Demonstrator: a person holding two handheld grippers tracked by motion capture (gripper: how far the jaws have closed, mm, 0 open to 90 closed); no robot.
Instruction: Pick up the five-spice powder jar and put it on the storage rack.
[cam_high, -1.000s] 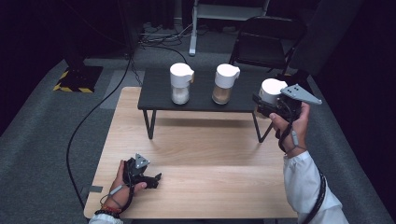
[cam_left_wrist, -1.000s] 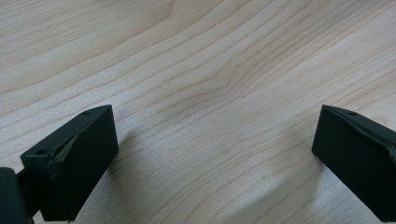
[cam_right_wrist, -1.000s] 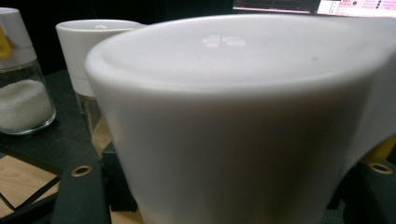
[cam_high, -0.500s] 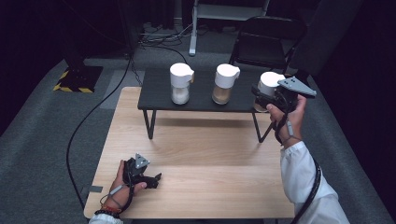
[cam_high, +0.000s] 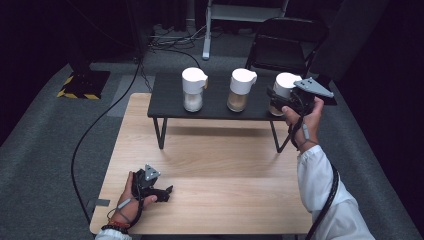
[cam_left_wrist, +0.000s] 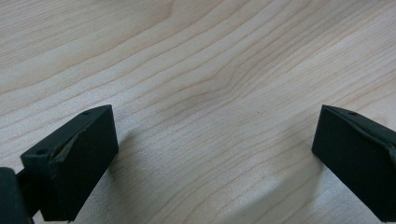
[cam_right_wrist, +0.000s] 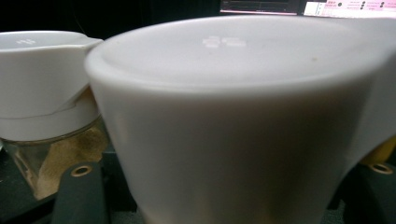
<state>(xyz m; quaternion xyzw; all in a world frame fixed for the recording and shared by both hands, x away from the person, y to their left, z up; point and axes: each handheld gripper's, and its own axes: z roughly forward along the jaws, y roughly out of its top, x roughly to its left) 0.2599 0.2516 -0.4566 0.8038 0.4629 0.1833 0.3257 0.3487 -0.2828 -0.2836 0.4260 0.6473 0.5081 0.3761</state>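
Holding jar 3 at the right end of the dark counter, right claw is pinching it; release pending. Left claw is resting spread, empty.

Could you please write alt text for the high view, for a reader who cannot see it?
The person's right claw grips the rightmost of three white-lidded jars at the right end of a low black table. The left claw rests open on the wooden table in front, holding nothing.
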